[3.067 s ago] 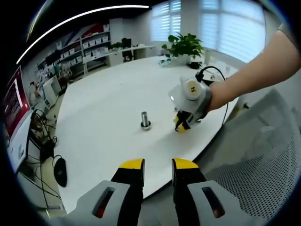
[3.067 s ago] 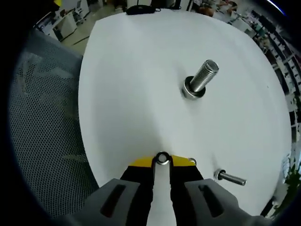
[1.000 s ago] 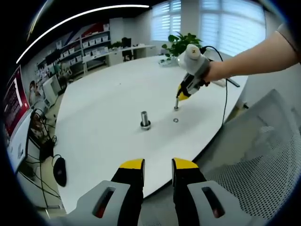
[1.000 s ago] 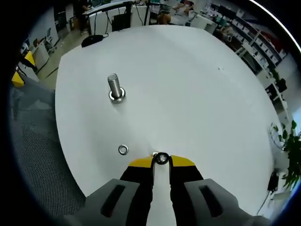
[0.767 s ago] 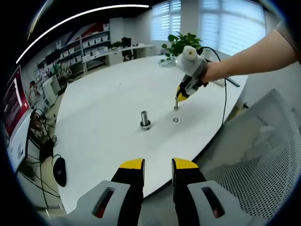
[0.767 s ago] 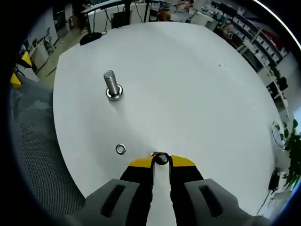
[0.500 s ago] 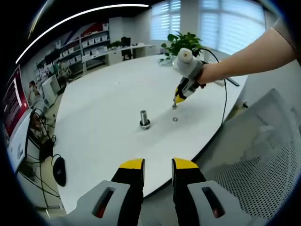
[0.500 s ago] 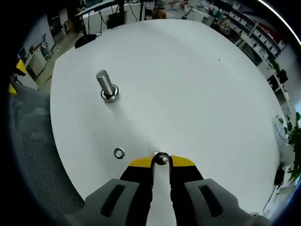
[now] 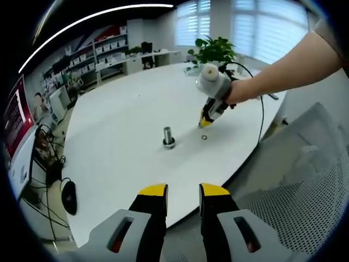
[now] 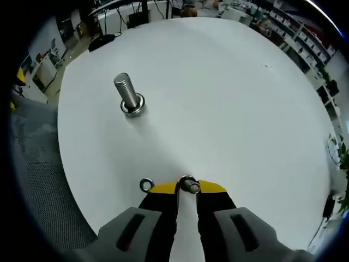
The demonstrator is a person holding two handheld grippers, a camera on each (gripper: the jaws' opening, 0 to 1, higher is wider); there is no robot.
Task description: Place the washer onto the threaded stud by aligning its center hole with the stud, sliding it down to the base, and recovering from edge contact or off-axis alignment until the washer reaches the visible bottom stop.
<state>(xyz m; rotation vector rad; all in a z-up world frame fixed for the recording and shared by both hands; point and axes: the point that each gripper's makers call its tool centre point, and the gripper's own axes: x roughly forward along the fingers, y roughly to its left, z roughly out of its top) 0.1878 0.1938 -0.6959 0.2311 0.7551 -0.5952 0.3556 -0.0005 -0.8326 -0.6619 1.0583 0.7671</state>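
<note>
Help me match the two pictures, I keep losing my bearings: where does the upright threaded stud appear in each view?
Left gripper view: the threaded stud stands near the picture's middle on the white table, left of the right gripper.
Right gripper view: the threaded stud stands upper left, far ahead of the closed jaws.
Shared landmark: the loose washer lying on the table, just left of the jaw tips.

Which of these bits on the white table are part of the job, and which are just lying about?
Part of the job:
threaded stud
washer in the right gripper
white table

Just lying about:
spare washer
potted plant
mesh chair
</note>
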